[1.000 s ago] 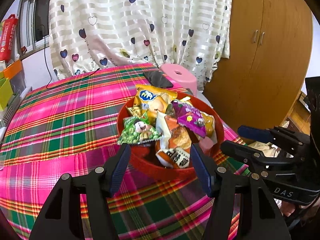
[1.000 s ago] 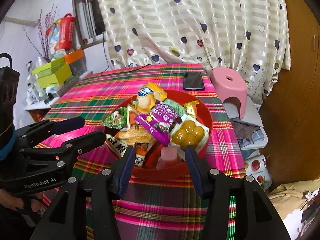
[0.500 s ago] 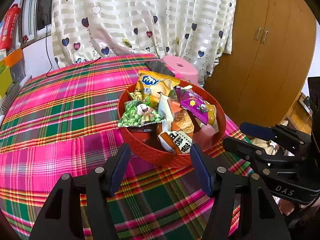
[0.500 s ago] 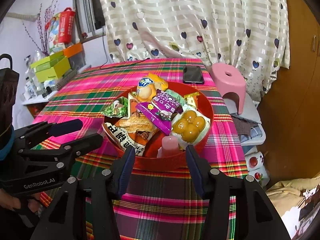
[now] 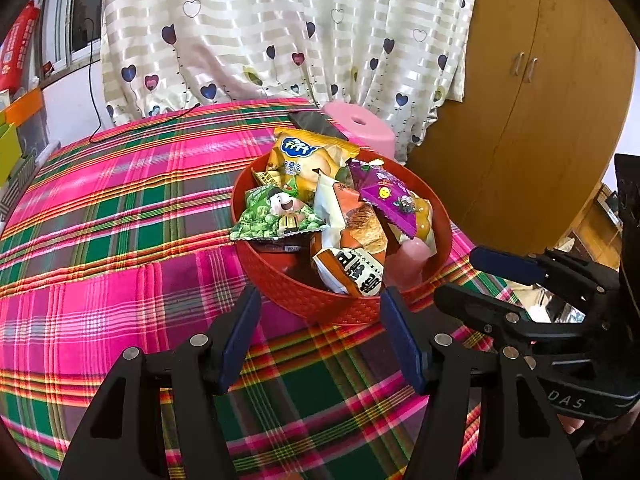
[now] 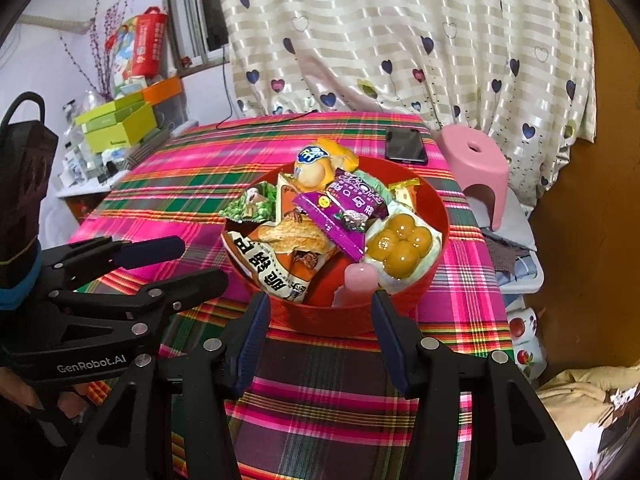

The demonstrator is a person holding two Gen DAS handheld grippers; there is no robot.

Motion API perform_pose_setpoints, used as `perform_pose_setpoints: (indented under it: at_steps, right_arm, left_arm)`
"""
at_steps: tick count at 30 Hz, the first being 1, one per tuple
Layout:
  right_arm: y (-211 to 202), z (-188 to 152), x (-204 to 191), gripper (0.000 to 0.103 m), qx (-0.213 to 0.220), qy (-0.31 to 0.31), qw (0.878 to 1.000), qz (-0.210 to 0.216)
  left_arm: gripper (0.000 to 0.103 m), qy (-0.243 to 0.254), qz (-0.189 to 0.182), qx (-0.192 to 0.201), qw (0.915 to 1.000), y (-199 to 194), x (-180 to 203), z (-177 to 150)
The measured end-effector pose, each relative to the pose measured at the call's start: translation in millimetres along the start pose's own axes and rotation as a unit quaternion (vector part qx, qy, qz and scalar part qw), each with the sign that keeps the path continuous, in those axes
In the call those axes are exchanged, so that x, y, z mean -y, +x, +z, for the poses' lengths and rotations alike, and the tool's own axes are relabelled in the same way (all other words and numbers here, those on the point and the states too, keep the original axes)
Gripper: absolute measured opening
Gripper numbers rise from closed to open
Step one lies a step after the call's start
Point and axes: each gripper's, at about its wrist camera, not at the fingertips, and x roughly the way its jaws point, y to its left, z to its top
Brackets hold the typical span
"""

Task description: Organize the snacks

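Note:
A red bowl (image 5: 304,296) (image 6: 434,208) stands on the plaid tablecloth, heaped with snack packs: a green pea pack (image 5: 276,216) (image 6: 250,206), a yellow pack (image 5: 306,158) (image 6: 320,164), a purple pack (image 5: 390,200) (image 6: 344,212), an orange-and-white pack (image 5: 352,260) (image 6: 276,264), a pack of yellow balls (image 6: 400,246) and a pink jelly cup (image 5: 410,264) (image 6: 360,284). My left gripper (image 5: 322,340) (image 6: 168,264) is open and empty, just in front of the bowl. My right gripper (image 6: 318,336) (image 5: 480,280) is open and empty at the bowl's near rim.
A black phone (image 6: 404,146) (image 5: 316,124) lies on the table behind the bowl. A pink stool (image 6: 476,164) (image 5: 360,130) stands beyond the table edge. A heart-print curtain, a wooden wardrobe (image 5: 540,100) and green boxes (image 6: 120,126) surround the table.
Both grippers have drawn back a little toward me and away from the bowl. Both stay open and empty. The snacks have not moved.

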Motion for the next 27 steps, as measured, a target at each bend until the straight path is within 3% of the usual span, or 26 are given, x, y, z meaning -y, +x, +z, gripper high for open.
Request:
perform_pose_setpoints:
  at_steps: [7, 27]
  right_arm:
    - [-0.7, 1.2, -2.8, 0.051, 0.003, 0.005, 1.0, 0.019]
    - [4.6, -0.8, -7.3, 0.051, -0.01, 0.008, 1.0, 0.015]
  left_arm:
    - [0.063, 0.002, 0.003, 0.002, 1.0, -0.6, 2.0, -1.4]
    - [0.063, 0.001, 0.022, 0.001, 0.9997, 1.5, -1.1, -2.1]
